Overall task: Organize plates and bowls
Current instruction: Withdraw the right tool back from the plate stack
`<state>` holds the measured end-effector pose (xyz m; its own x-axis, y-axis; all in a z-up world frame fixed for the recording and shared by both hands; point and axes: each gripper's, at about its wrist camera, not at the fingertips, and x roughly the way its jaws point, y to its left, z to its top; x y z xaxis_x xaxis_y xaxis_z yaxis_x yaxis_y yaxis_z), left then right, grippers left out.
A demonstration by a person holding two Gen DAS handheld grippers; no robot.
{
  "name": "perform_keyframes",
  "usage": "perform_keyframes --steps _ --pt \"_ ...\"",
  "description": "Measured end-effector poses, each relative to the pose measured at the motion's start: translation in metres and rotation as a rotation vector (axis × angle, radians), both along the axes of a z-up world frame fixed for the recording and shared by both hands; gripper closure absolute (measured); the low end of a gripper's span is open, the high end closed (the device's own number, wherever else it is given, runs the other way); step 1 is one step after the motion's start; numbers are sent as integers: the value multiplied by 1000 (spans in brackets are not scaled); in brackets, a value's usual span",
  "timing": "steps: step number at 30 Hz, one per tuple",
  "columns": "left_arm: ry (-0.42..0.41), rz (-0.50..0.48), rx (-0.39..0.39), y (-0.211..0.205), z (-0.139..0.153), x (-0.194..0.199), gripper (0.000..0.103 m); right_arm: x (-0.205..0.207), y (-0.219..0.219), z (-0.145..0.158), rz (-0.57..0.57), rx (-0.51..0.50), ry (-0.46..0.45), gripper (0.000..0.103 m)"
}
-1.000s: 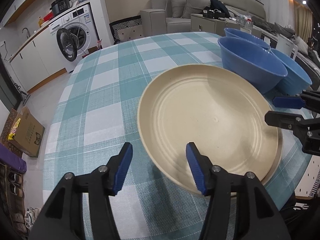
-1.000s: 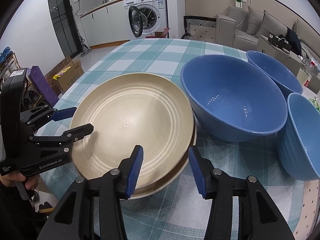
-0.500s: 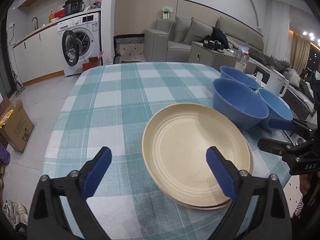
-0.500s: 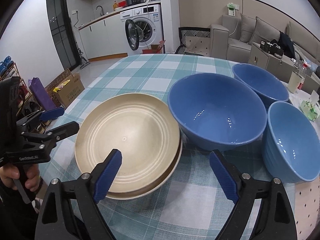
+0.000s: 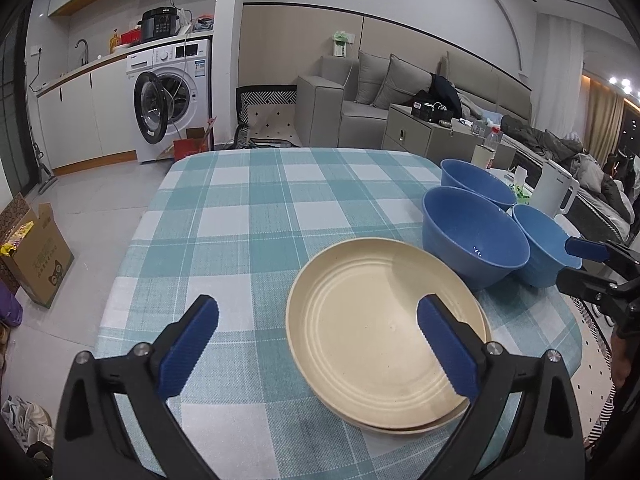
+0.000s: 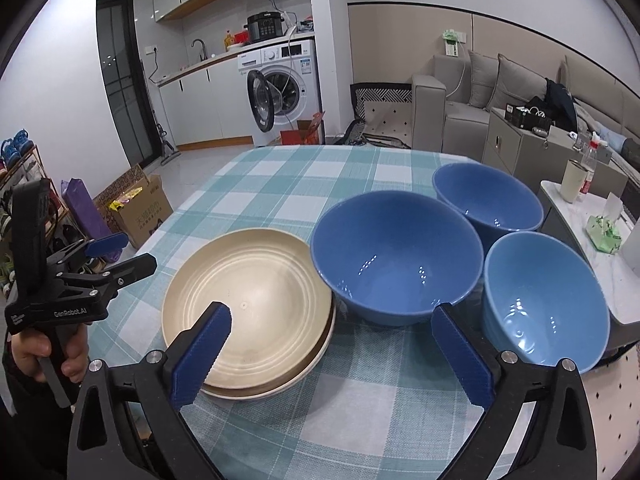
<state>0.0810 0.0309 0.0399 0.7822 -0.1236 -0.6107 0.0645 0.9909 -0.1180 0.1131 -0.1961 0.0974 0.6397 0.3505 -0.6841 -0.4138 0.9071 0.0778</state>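
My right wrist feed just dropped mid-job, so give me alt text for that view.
Open right tongs hover empty above a checked tablecloth, framing stacked beige plates at left and three blue bowls clustered at right. The left tongs, also open, are at the far left edge.

My left gripper [image 5: 316, 340], jaws wide, hangs over stacked cream plates [image 5: 384, 328] (three blue bowls [image 5: 474, 240] beside) on the desk [image 5: 248, 216].

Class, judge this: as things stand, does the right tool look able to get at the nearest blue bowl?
Probably yes. The right tool is open and empty above the tablecloth, and the nearest blue bowl sits just ahead to its right, rim exposed, nothing stacked in it or lying between them.
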Motion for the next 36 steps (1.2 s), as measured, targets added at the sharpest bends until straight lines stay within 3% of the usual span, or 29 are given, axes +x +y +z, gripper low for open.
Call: perform_keyframes --steps 18,28,36 --pt "-76 -30 46 -30 48 17 0 -2 -35 65 -39 48 -91 1" --pt "-84 -74 79 -55 59 36 0 3 -57 92 -64 68 -121 1" --pt "-66 -87 50 -65 67 52 0 11 -79 109 -87 99 -129 1"
